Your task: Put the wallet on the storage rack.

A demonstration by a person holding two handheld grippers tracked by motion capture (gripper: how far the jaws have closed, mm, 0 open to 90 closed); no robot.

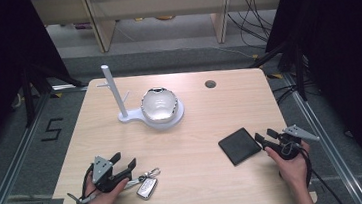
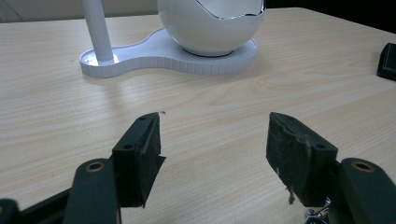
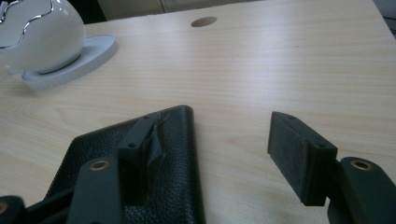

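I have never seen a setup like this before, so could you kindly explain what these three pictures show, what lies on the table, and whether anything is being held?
There is no robot here: a person holds a hand-operated gripper in each hand. The high view looks down on the wooden table from the person's side, with the left gripper at lower left and the right gripper at lower right. The other two pictures come from small cameras riding on each gripper, looking along its two black fingers.

On the table stand a white stand with an egg-shaped bowl and a thin post. A car key on a key ring lies beside the left gripper, and a black leather wallet lies by the right one.

Nothing is held: both grippers are open. In the right gripper view one finger stands over the wallet's edge.
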